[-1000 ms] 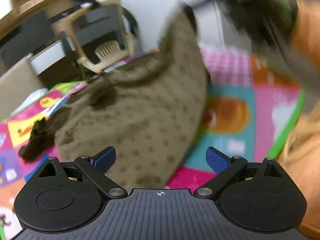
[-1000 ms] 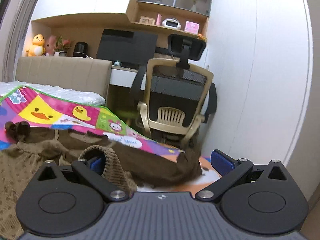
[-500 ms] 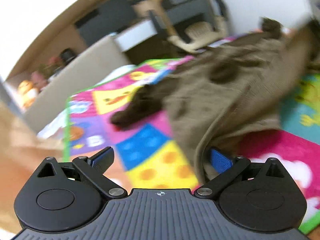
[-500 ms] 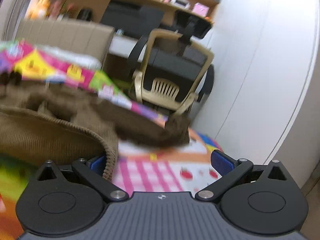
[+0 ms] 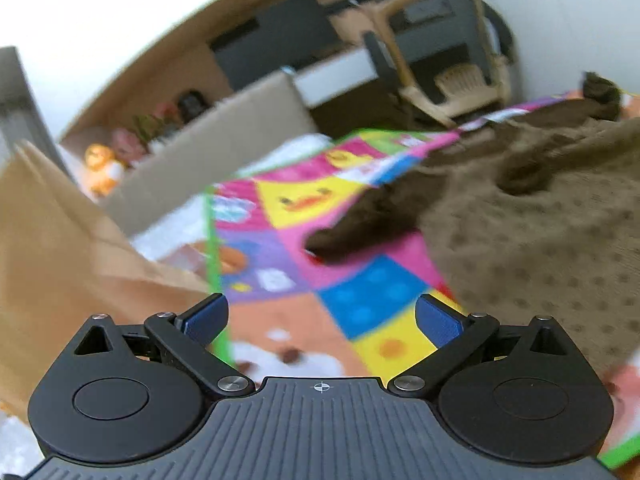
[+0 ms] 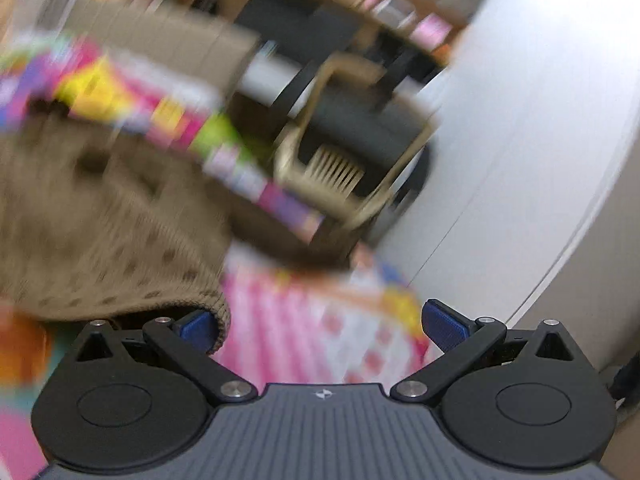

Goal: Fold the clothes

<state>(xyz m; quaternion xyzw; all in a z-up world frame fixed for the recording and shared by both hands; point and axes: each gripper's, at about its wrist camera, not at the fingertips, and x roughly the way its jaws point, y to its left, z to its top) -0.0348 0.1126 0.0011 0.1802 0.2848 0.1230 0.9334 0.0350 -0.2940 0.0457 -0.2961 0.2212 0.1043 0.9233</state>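
While both grippers' jaws stood spread, the brown dotted garment [image 5: 540, 240] lay rumpled at right on the play mat [image 5: 360, 304]; a clean fold needed its hem [image 6: 188, 304], lower left, pinched squarely.

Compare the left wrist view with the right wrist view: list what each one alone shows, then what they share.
Only the left wrist view shows the yellow plush toy on the shelf, a tan paper bag and the garment's dark sleeve.

Only the right wrist view shows the pink checked mat panel and the white wall.

Both show the dotted brown garment, the colourful play mat, the desk chair, and an open gripper: left gripper, right gripper.
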